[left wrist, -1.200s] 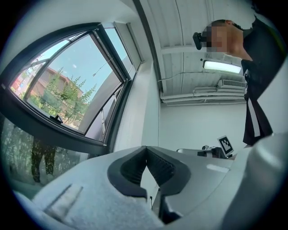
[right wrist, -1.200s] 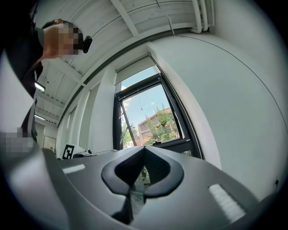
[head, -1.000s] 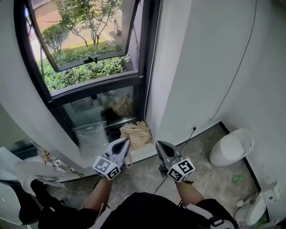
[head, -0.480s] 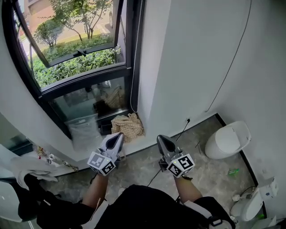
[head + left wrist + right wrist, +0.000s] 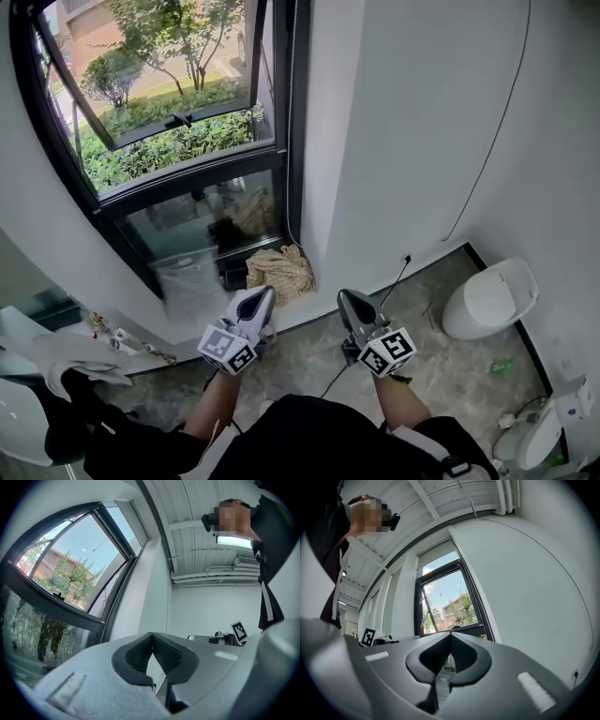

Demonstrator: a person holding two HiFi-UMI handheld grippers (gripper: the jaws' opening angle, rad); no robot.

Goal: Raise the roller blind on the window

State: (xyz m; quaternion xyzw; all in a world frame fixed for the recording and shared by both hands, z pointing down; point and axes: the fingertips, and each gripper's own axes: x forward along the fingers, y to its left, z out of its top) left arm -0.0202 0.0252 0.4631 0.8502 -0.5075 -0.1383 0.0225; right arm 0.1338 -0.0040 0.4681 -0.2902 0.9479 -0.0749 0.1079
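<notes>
Left gripper (image 5: pixel 262 298) and right gripper (image 5: pixel 345 300) are held side by side near the body, apart from each other, both pointing at the far wall. Jaws of both are clenched, with nothing between them. Window (image 5: pixel 169 131) is at far left, dark-framed, upper pane tilted open. Roller blind (image 5: pixel 436 551) shows as a pale strip across the window's top, well above both grippers. A woven bag (image 5: pixel 279 270) lies below the window, just beyond the left gripper.

Head cam steep down; all 3 share window (image 5: pixel 187 178)
</notes>
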